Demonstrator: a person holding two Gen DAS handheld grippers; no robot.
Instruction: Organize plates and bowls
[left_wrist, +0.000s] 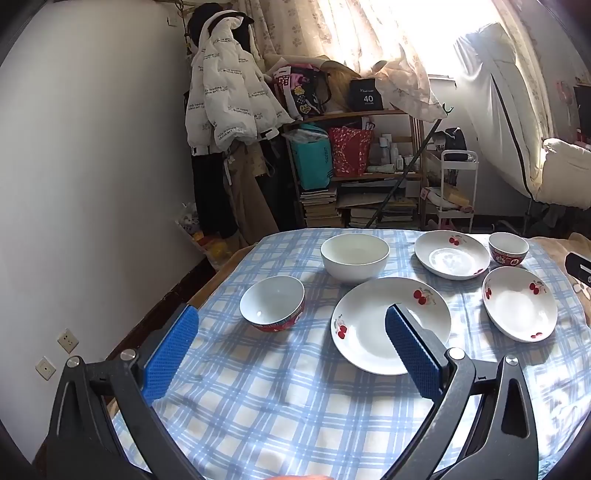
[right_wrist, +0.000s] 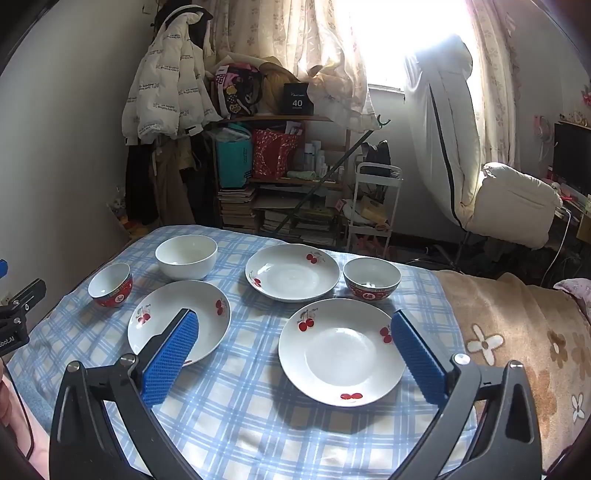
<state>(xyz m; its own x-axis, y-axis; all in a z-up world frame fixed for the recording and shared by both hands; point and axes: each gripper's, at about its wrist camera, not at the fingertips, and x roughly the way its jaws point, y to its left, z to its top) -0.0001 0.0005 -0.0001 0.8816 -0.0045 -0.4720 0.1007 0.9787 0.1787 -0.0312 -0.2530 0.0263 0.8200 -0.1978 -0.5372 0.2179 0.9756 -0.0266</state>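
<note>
On a blue-checked tablecloth (right_wrist: 236, 398) in a cluttered bedroom, we hover both grippers, nothing sorted yet. Left gripper (left_wrist: 291, 332), fingers wide and empty: small red-patterned bowl (left_wrist: 272, 304) just beyond its tips. Right gripper (right_wrist: 295, 332), wide too, frames the white cherry-printed plate (right_wrist: 341, 350). All dishes look empty; next we must pick and stack.
</note>
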